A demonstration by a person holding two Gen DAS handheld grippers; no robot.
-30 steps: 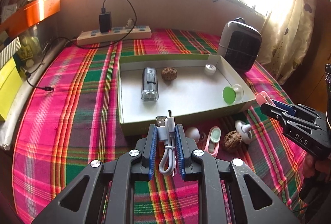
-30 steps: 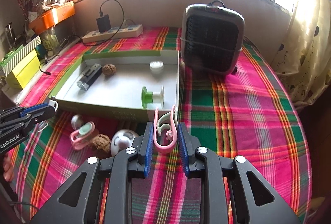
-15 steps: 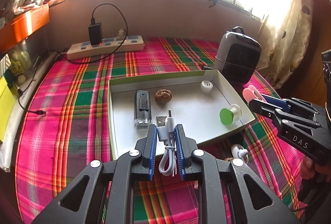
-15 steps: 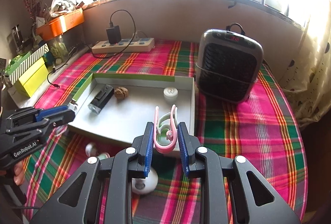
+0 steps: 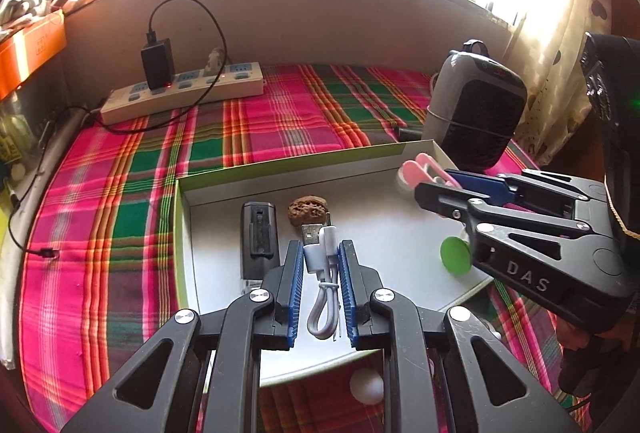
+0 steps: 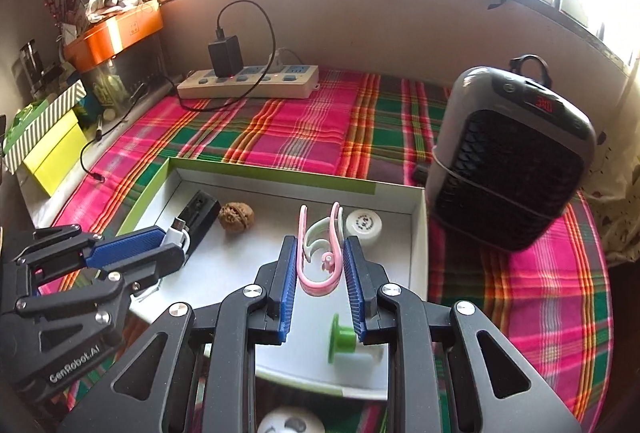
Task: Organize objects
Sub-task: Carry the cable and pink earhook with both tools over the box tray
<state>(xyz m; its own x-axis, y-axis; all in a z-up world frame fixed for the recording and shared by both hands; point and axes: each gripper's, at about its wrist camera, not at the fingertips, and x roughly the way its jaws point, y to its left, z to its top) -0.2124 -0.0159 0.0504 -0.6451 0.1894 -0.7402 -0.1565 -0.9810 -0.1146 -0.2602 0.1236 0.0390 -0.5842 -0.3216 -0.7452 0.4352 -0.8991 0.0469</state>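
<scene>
Sunny window light is falling on a checked cloth [image 5: 120, 233]. A bendy white cable [image 5: 322, 273] is being squeezed tight in the left gripper [image 5: 319, 249], and a smooth pink clip [image 6: 320, 253] in the right gripper [image 6: 320, 253], both over the flat white box [image 6: 418, 233]. A bumpy walnut [image 6: 236, 217], a black block [image 5: 259, 237], a round cap [image 6: 363, 226] and a green spool [image 6: 340, 339] are already lying inside. White balls [image 6: 290, 423] are still waiting outside.

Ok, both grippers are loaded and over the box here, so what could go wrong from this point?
1. The two come close over the box: the right gripper might knock the left gripper.
2. The white cable is coiled; on release it could spring out onto the black device or the walnut.
3. The pink clip could land on the white disc or the green spool.
</scene>
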